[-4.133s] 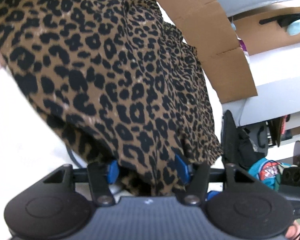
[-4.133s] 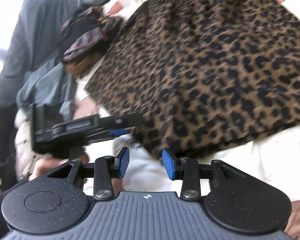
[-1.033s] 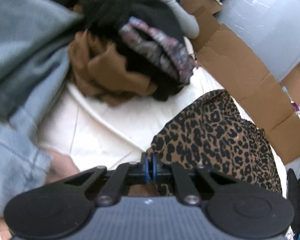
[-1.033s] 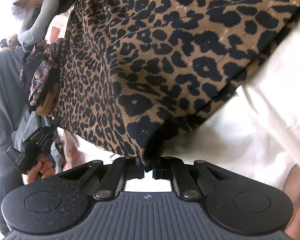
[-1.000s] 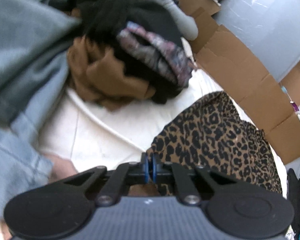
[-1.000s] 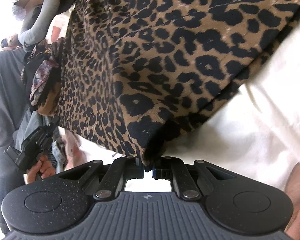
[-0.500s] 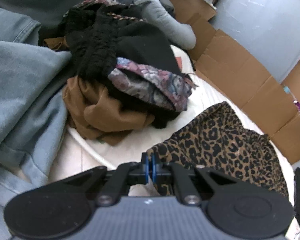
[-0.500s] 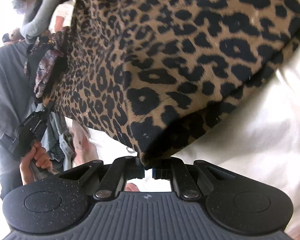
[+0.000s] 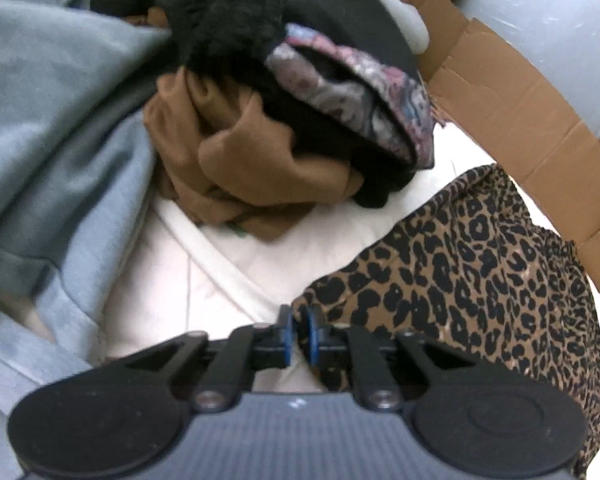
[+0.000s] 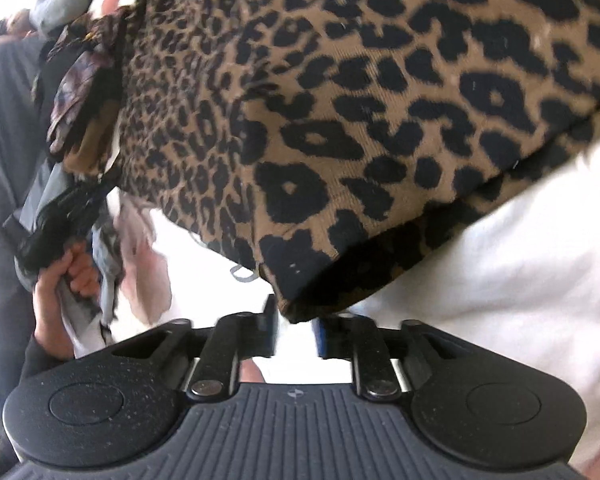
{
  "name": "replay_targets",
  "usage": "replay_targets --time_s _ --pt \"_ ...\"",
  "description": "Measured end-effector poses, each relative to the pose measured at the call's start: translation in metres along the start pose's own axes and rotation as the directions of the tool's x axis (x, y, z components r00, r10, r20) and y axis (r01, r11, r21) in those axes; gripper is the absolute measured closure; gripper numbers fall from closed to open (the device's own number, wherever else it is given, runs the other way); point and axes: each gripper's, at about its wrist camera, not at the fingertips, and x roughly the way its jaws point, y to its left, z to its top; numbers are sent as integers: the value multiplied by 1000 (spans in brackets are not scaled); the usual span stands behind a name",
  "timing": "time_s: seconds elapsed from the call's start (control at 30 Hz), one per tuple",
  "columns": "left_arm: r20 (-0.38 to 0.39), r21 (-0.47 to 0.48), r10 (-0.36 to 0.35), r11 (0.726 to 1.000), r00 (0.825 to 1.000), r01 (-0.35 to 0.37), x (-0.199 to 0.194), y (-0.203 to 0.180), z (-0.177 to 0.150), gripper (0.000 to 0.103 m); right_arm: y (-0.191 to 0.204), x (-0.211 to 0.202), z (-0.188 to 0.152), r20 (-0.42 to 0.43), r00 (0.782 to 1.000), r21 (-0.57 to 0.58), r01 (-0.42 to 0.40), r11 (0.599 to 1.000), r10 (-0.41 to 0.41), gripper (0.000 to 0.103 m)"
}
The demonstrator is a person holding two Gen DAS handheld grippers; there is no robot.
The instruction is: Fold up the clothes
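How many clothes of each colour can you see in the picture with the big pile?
Leopard-print garment: 1
Brown garment: 1
Black fuzzy garment: 1
Paisley-patterned garment: 1
Light blue garment: 1
Grey sleeve: 1
Total: 6, though pieces buried in the pile may be hidden.

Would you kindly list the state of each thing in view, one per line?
Leopard-print garment: folded, lying on the white sheet.
Left gripper: jaws opening, garment corner beside them.
Right gripper: jaws opening, garment corner just ahead.
Pile of clothes: crumpled, unfolded.
Cardboard box: flaps open.
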Motion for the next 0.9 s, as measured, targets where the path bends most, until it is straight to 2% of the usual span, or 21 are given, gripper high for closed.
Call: replay_targets --time_s 0.03,0.13,0.2,0.37,0.5,0.6,0.67,0.77,0.83,0.9 --pt "7 5 6 1000 1000 -6 -4 -1 0 86 1 -5 1 0 1000 -20 6 1000 -6 73" --pt "27 20 23 1000 999 -24 -17 -5 1 85 1 -20 7 13 1000 -72 18 997 -17 73" --pt "37 33 19 999 999 -21 -24 -9 2 85 -4 -30 10 20 1000 -74 7 997 -6 73" --pt "42 72 23 997 999 -26 -33 -29 -2 75 -19 -54 12 50 999 -82 14 997 -10 72" --pt "31 100 3 995 1000 -6 -35 -51 -6 74 -30 -68 9 73 997 -92 -4 996 11 73" --pt "23 109 -14 994 1000 12 -32 -68 -10 73 -38 -86 8 121 993 -80 -7 997 17 72" --pt "13 124 -20 992 1000 18 -29 -79 -13 73 -42 -100 10 185 983 -88 2 996 15 72" --pt "-8 154 -22 988 1000 23 -27 -92 -17 71 -50 -120 18 289 957 -97 8 995 21 72" --pt "-14 180 -12 984 1000 14 -27 -94 -16 67 -59 -130 27 322 947 -91 26 995 5 72" --pt "-20 206 0 978 1000 4 -28 -97 -15 66 -67 -141 37 355 935 -89 48 995 -14 72"
